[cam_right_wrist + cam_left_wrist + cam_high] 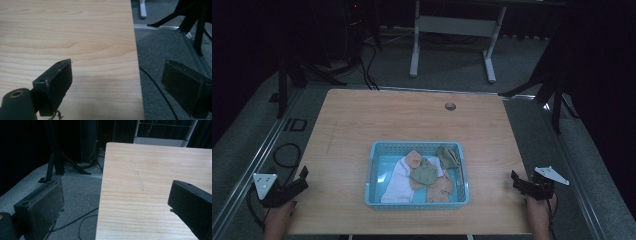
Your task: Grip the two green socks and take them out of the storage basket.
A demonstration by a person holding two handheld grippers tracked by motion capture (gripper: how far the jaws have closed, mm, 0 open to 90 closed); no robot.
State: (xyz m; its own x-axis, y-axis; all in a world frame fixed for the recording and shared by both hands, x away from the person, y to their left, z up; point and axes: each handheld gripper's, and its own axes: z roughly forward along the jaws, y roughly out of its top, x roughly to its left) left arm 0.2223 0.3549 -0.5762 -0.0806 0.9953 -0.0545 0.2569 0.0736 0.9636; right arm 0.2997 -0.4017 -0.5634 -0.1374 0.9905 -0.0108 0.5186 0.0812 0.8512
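High view: a light-blue lattice basket [418, 200] sat near the tabletop's [362, 120] centre front, holding a white cloth [396, 182], peach-coloured cloths [440, 189] and olive-green cloths [424, 172], all crumpled. The left gripper [298, 181] was at the near left edge, the right gripper [518, 181] at the near right edge, both well apart from the basket. Gripper views added pale wood grain, grey carpet, a loose black cable [75, 221] and worn, fuzzy jaw pads; both jaws stood released, straddling the tabletop's edges.

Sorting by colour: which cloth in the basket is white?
The large white cloth at the blue basket's front left; the others are tan or olive green.
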